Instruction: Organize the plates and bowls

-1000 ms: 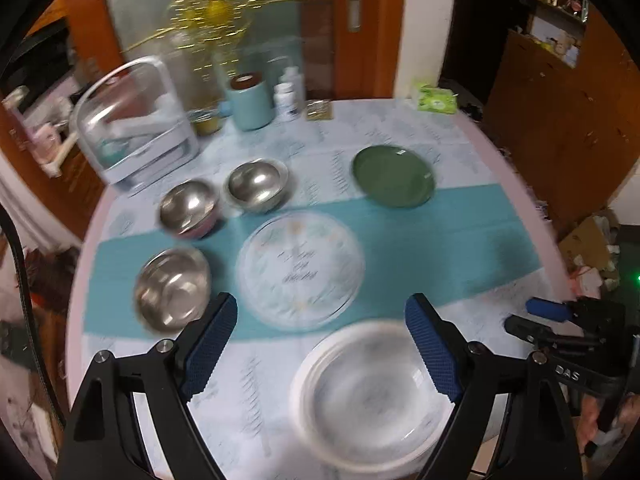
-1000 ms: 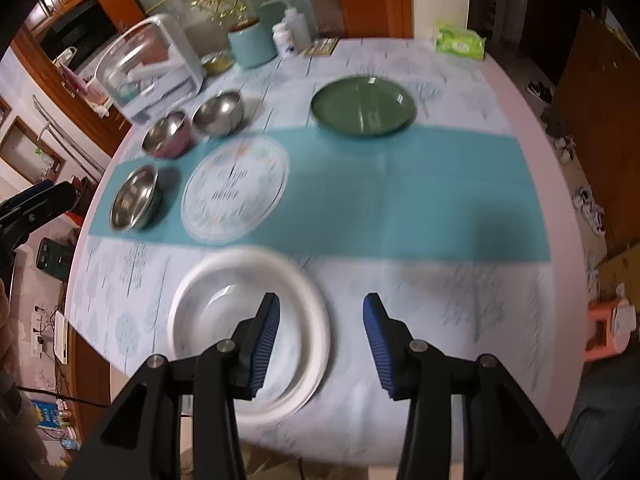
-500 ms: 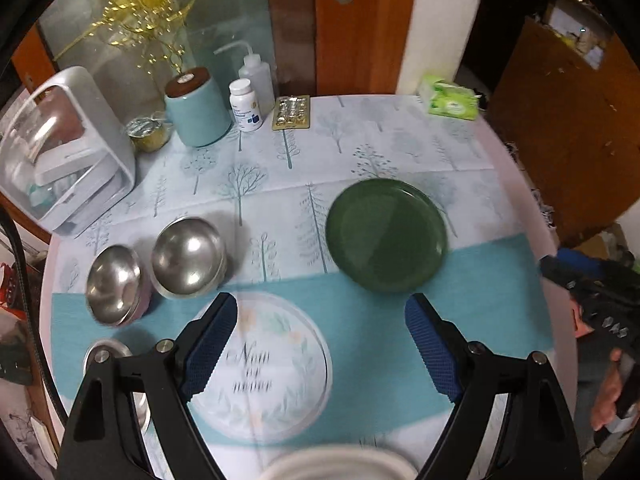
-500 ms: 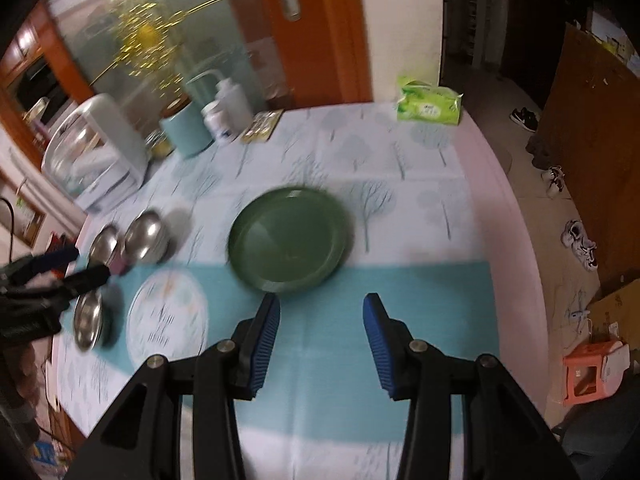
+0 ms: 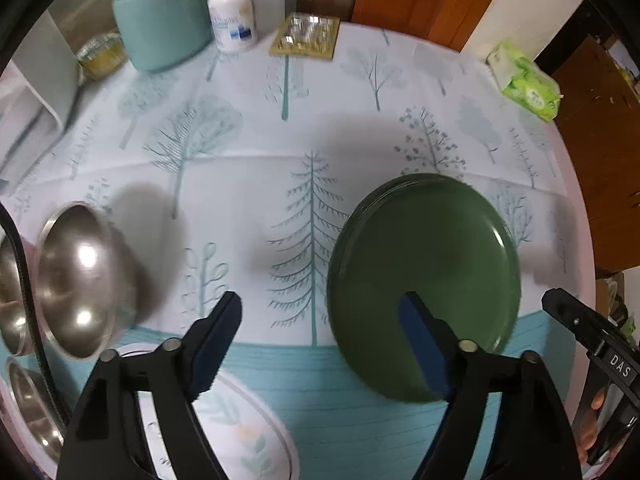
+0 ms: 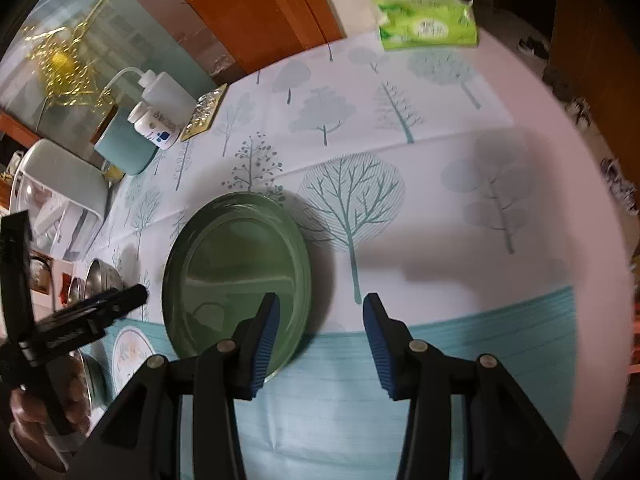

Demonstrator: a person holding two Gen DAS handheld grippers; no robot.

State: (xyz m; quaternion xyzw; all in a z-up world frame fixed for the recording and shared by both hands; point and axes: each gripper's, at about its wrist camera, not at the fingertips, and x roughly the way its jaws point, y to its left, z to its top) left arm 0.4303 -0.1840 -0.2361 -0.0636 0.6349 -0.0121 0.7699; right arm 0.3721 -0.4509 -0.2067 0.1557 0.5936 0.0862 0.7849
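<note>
While both tools hang over the table with nothing in them, the sensible target looks to be the green plate [image 6: 236, 276], which lies flat on the tree-print cloth [image 5: 280, 152] with its near edge over the teal runner [image 6: 460, 344]. The right gripper [image 6: 320, 320] has its jaws spread moderately wide and empty, its left finger [image 6: 264, 336] over the plate's near right rim and the other over bare cloth, so it already straddles that edge. The left gripper [image 5: 324, 332] is open wider, also empty, with its right finger [image 5: 424, 344] above the plate's near side. To do this well I would let one tool only take the plate: lower the right one until a pad slides under the lip, close firmly on the rim, then lift level (a glossy plate held by one edge will probably want to droop or slip). The steel bowls [image 5: 76, 280] at the left and the patterned plate [image 5: 240, 432] in front of them are near, so the carry should stay clear of them.
</note>
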